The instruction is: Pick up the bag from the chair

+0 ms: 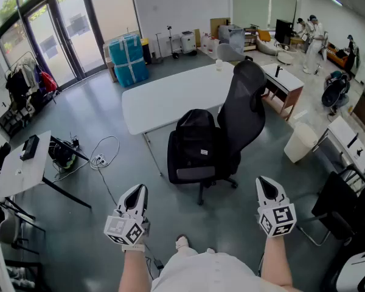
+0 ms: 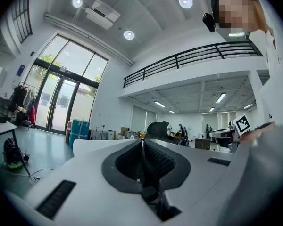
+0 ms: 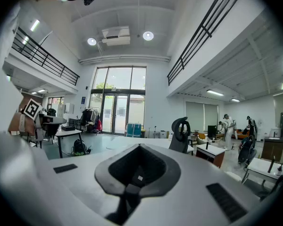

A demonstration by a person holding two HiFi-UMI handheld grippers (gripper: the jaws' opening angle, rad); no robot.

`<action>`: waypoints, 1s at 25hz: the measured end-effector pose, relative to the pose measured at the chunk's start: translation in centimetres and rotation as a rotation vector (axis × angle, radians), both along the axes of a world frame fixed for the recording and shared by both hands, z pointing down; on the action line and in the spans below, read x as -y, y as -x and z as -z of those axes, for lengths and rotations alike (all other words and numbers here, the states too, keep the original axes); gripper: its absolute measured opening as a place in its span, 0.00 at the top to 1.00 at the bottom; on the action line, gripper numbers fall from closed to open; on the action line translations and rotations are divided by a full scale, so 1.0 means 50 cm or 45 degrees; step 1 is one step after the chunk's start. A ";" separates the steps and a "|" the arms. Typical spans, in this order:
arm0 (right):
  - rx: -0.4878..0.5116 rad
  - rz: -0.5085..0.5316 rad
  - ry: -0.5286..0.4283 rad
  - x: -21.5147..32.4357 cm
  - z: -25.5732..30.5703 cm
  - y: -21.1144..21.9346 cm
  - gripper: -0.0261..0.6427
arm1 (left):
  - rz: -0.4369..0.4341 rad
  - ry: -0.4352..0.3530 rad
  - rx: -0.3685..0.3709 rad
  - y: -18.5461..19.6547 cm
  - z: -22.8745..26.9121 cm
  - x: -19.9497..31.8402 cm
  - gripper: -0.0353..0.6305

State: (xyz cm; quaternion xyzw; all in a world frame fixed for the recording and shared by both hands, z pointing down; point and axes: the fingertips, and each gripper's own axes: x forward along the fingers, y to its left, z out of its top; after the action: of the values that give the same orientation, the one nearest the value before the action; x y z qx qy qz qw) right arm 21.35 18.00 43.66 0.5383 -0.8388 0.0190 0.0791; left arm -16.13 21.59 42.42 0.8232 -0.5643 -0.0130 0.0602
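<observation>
**Tongs closed, bag on chair**

The left tongs (image 1: 138,190) and right tongs (image 1: 264,181) are pressed together and empty. Ahead, between them, a soft black fabric bag (image 1: 193,140) sits upright on the curved-backed black chair (image 1: 243,105). Beyond lies a smooth, white, rounded tabletop (image 1: 164,96).

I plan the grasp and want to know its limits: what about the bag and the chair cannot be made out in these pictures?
1. Head view: the handle and straps of the black fabric backpack merge with the black mesh office chair; too dark and small.
2. Head view: the chair's seat, covered by the backpack.
3. Both gripper views: the backpack, hidden behind the left gripper and right gripper; only the chair's top shows.
</observation>
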 end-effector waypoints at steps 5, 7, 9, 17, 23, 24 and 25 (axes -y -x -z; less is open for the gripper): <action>-0.002 0.000 0.003 0.000 -0.005 -0.004 0.94 | -0.001 0.003 -0.010 -0.008 -0.004 0.000 0.90; -0.002 -0.001 0.005 0.001 -0.008 -0.005 0.94 | -0.004 0.006 -0.015 -0.010 -0.006 0.002 0.90; 0.000 -0.003 0.008 0.003 -0.011 -0.007 0.94 | -0.007 0.008 -0.014 -0.012 -0.008 0.004 0.90; 0.001 -0.002 0.012 0.005 -0.013 -0.005 0.94 | -0.015 0.013 -0.018 -0.014 -0.013 0.007 0.90; 0.005 -0.001 0.029 0.014 -0.023 -0.004 0.94 | -0.013 0.013 -0.020 -0.013 -0.015 0.010 0.90; 0.012 0.002 0.023 0.014 -0.023 -0.003 0.94 | -0.012 0.013 -0.022 -0.013 -0.016 0.010 0.90; 0.024 0.005 0.015 0.014 -0.021 -0.003 0.94 | -0.013 0.014 -0.024 -0.013 -0.017 0.009 0.90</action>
State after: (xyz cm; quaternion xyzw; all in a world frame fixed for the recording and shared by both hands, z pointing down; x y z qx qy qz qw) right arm 21.51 17.31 44.73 0.5360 -0.8404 0.0290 0.0744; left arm -15.50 21.12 43.26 0.8256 -0.5596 -0.0174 0.0703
